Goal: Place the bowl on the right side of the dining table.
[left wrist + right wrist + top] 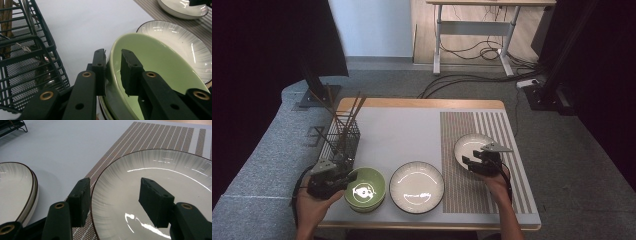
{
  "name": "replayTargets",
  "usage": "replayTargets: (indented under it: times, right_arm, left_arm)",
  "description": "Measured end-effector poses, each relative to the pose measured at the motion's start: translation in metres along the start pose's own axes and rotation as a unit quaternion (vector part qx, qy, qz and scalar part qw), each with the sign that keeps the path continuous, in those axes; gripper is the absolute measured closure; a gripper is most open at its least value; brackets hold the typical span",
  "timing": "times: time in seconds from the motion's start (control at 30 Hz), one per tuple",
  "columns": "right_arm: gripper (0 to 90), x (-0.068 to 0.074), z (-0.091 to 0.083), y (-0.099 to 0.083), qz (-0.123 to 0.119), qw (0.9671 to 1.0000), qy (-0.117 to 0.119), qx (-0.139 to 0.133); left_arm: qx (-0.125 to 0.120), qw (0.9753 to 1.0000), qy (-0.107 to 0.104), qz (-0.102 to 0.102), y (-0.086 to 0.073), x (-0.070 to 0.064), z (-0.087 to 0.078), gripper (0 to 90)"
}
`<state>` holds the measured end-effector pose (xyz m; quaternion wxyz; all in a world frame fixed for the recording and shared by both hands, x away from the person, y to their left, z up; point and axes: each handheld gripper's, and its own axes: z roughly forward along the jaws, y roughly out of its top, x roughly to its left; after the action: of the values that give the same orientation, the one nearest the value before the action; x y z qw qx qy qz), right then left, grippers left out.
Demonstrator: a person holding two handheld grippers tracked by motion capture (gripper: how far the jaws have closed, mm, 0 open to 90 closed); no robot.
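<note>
The glossy green ceramic bowl sits at the near left of the table, stacked on what looks like a second bowl of the same kind, though the lower one is hard to make out. The left gripper meets it at its left rim: in the left gripper view the rim of the bowl passes between the two black jaws, one outside the wall and one inside, with only a narrow gap left, and the outer jaw appears to touch the wall. The left hand holds that tool from below.

The right gripper is at the near left edge of the small white ribbed plate. In the right gripper view its jaws stand wide apart astride the plate's dark-lined rim, one over the brown striped woven placemat, the other above the plate's inside, gripping nothing.

Between bowl and small plate lies a larger white ribbed plate. Just behind the left gripper stands a black wire cutlery basket holding brown chopsticks. The wooden-edged table carries a pale grey mat. Beyond it are grey carpet, a pale desk frame and loose black cables.
</note>
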<state>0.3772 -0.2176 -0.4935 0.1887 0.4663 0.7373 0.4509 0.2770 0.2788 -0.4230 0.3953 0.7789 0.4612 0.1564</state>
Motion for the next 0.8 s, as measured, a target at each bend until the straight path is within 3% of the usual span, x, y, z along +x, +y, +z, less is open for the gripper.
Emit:
replayTargets:
  times: [0.43,0.67,0.8]
  right_arm:
    - [42.5,0.0007,0.0023,0.0002,-0.003,1.0000,0.002,0.003]
    - [42.6,0.0009,0.0026,0.0001,-0.003,1.0000,0.002,0.004]
    - [42.6,0.0011,0.0025,0.0002,-0.004,1.0000,0.003,0.004]
  left_arm:
    - [0.015,0.9999,0.001,-0.003,-0.0026,0.0012,0.0062,72.0]
    - [0.022,0.9993,0.027,0.011,-0.0029,-0.0019,0.0081,81.9]
    - [0.023,0.9989,0.033,0.021,-0.0030,-0.0032,0.0081,82.5]
